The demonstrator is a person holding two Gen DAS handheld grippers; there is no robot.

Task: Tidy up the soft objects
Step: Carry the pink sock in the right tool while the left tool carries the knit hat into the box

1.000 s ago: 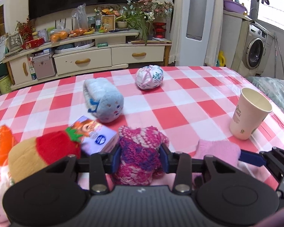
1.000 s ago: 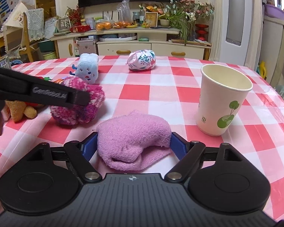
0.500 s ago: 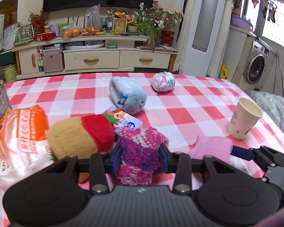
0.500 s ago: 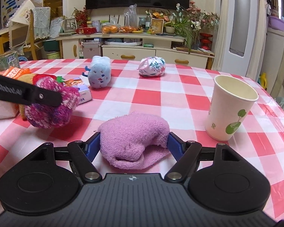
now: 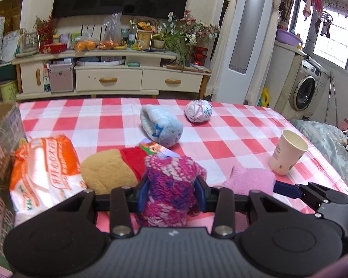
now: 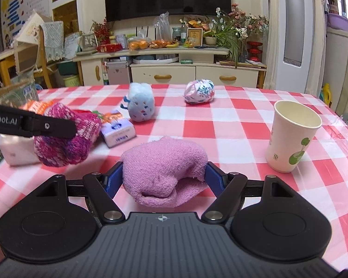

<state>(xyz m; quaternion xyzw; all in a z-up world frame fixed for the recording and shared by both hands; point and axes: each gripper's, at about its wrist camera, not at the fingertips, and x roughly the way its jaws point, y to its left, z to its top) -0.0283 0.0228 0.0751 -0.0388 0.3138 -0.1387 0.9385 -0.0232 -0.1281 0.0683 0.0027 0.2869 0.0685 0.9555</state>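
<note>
Between the blue pads of the left gripper (image 5: pixel 171 191), squeezed tight: a magenta-and-purple knitted woollen bundle (image 5: pixel 171 185), jaws narrow, pads pressing into the yarn on both sides. Seen from the right wrist, held clear above the red-and-white checked tablecloth (image 6: pixel 232 125), one black finger (image 6: pixel 46 126) crossing its front. Around the pink fluffy rolled sock (image 6: pixel 164 173), the right gripper (image 6: pixel 164 178), jaws wide, blue pads touching the fabric on either side; grip on the sock, which looks to rest low over the cloth, though contact beneath cannot be told.

Shown only by the left wrist view: a tan plush toy with a red cap (image 5: pixel 113 169) just left of the knitted bundle, an orange-and-white plastic food bag (image 5: pixel 44 169) beyond it, a cardboard box (image 5: pixel 2 162) at the left edge, a washing machine (image 5: pixel 306 92) off to the right. Also there, the right gripper seen from the side, near the pink sock (image 5: pixel 250 180).

Shown better by the right wrist view: a small lilac tissue pack with orange print (image 6: pixel 118 129) lying flat just right of the knitted bundle, and the green leaf print on the white paper cup (image 6: pixel 292 136), upright, apart from the sock on its right.

Farther back in both views: a pale blue plush toy (image 6: pixel 140 105) and a white floral fabric ball (image 6: pixel 199 91), apart from each other.
</note>
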